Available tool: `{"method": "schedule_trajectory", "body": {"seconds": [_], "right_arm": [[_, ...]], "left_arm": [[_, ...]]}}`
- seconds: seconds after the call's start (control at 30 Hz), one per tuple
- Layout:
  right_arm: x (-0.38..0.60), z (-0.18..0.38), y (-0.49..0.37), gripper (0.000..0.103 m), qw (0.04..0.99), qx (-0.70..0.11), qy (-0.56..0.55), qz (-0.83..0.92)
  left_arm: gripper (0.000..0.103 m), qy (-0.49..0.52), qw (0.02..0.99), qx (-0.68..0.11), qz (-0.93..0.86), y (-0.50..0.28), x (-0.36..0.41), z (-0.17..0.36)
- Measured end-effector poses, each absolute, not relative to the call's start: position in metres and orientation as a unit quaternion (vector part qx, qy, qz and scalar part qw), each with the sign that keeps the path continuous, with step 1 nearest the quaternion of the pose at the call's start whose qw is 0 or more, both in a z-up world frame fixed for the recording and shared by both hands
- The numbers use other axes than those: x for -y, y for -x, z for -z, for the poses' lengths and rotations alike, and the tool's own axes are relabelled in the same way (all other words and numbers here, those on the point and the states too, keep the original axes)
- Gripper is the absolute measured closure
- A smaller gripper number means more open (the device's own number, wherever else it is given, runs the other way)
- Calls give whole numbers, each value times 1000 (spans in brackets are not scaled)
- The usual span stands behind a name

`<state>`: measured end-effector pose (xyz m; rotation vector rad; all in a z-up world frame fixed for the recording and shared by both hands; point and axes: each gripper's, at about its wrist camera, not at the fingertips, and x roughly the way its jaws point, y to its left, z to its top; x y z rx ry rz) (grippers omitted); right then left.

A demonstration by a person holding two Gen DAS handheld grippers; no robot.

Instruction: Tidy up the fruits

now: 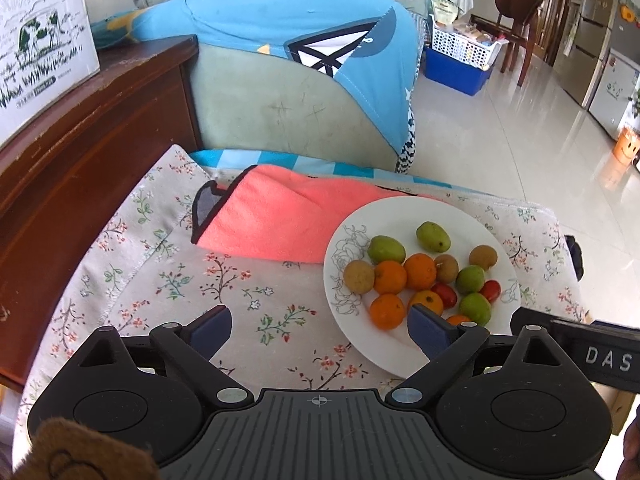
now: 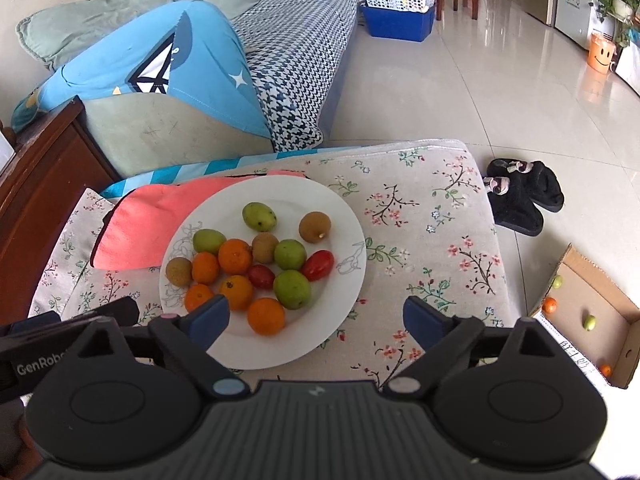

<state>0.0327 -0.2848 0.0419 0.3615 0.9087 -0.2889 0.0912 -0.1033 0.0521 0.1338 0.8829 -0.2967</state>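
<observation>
Fruit: oranges, green, brown and red pieces heaped on the white plate (image 2: 344, 216) on the flowered cloth (image 2: 432, 216).
Beside plate: pink towel (image 1: 276, 216), touching its rim.
Left gripper (image 1: 320, 330): spread, empty.
Right gripper (image 2: 316, 318): spread, empty.
Right view only: cardboard box (image 2: 580, 280) holding stray fruit, black slippers (image 2: 524, 192).

So the plate (image 2: 352, 216) sits on the counter (image 2: 420, 216) with all the fruits (image 2: 256, 264) on it, its far-left rim over a folded towel (image 2: 148, 220). Sofa (image 2: 296, 40) behind, slippers (image 2: 520, 196) and a box (image 2: 592, 292) on the floor right.
</observation>
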Motion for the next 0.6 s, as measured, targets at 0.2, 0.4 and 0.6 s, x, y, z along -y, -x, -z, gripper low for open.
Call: {"method": "schedule_trajectory", "body": {"seconds": [0.2,0.4,0.6], "right_arm": [[281,-41,-32,8,877,-438,-147,132],[274,-36,-35,7,879,-443,-116,133],[269,-31,-37,7,878,-450,-96,129]], "left_arm": [[7,-86,891,-422,143,-88,105,-51],[7,-100,890,-426,127,-90,107,-47],[7,-101,888,-434,114,-93,108,-43]]}}
